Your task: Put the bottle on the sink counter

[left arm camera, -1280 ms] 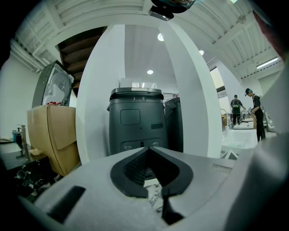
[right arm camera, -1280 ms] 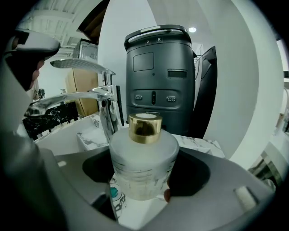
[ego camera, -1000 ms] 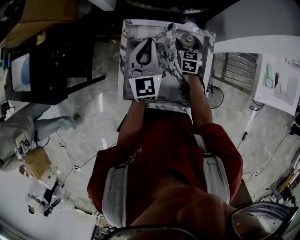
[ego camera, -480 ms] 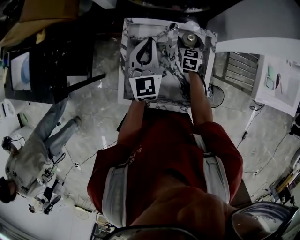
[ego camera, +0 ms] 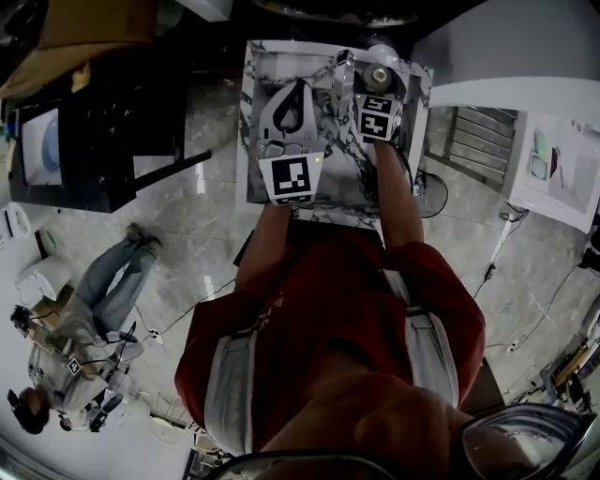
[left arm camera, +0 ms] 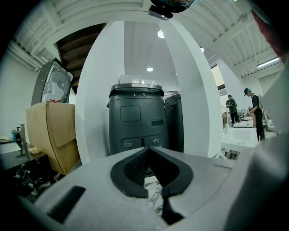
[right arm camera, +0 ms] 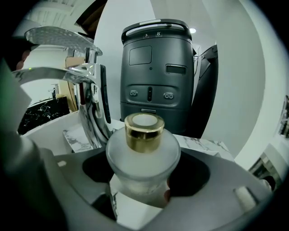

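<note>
— What sort of place is this?

— A large test hall or lab, not a home. The marble sink counter point(ego camera: 258, 58) with its chrome faucet point(right arm camera: 88, 67) is a small stand-alone unit on an open polished floor point(ego camera: 187, 225).

— What else shows it?

— Loose cables point(ego camera: 499, 246) trail over that floor. A cardboard box point(left arm camera: 52, 131) and a dark grey machine point(left arm camera: 135, 119) stand by tall white arches point(left arm camera: 187, 90). Overhead is a ribbed industrial ceiling point(left arm camera: 90, 13) with round lights point(left arm camera: 149, 69). Another person point(ego camera: 84, 314) off to the side wears strapped-on gear, and two more people point(left arm camera: 257, 115) stand at a bench in the distance.
</note>
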`<move>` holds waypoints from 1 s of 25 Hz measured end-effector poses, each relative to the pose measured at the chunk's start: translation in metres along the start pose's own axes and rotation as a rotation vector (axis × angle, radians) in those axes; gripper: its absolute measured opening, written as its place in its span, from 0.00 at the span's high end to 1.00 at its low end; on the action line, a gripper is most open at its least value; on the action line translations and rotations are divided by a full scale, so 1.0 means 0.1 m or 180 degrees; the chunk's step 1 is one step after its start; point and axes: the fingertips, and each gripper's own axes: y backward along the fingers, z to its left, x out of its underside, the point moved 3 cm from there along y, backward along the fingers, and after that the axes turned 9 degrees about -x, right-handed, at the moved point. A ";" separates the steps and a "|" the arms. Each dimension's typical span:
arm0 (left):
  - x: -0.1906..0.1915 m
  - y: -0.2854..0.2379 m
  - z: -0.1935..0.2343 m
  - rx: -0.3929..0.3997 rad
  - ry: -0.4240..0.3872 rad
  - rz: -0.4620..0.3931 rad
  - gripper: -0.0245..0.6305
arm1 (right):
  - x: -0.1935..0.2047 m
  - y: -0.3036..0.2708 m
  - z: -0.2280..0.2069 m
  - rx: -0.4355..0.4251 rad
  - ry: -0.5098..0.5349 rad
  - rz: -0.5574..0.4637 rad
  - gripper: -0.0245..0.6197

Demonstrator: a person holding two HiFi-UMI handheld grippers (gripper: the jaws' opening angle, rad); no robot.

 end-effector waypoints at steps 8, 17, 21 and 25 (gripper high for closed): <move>-0.01 0.02 -0.01 -0.0004 0.0014 -0.0017 0.96 | 0.06 -0.02 0.01 -0.0007 0.0016 0.0026 0.43; -0.16 0.09 -0.01 -0.0008 0.0016 -0.0103 0.96 | -0.01 0.06 -0.01 -0.0066 -0.0052 0.0075 0.37; -0.23 0.16 -0.04 0.0008 0.0010 -0.0149 0.96 | 0.01 0.17 0.00 -0.0069 -0.0067 0.0075 0.36; -0.30 0.22 -0.08 0.0031 -0.0005 -0.0203 0.96 | 0.05 0.28 -0.01 -0.0049 -0.0106 0.0076 0.36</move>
